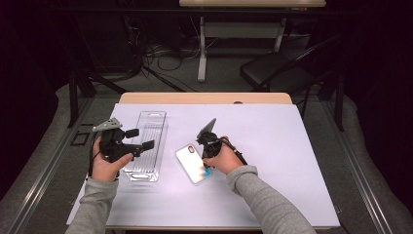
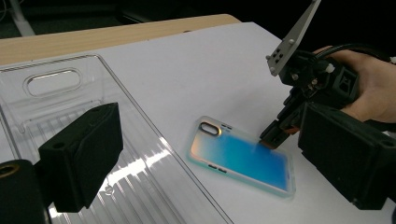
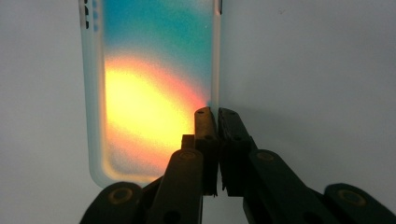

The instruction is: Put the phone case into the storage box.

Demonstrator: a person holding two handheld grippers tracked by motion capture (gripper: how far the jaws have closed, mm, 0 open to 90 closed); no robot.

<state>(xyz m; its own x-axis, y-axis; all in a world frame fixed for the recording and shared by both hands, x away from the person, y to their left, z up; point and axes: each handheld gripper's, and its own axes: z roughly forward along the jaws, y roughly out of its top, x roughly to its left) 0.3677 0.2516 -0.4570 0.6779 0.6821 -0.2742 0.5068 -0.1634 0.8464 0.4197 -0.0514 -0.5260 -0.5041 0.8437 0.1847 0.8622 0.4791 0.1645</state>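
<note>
While the wide left tool [image 1: 142, 138] hovers over the empty clear tray [image 1: 146, 127], the right tool [image 3: 215, 113] pinches the phone case [image 3: 154, 88] edge.

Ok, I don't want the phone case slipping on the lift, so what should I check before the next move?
1. Right gripper jaws closed on the side wall of the phone case: ok.
2. Grip depth: fingertips only, at the edge: not ok.
3. Case lying flat on the white sheet: ok.
4. Left gripper open, over the clear plastic tray: ok.
5. Tray compartment free for the case: ok.
6. Grip firmness: cannot tell.
</note>
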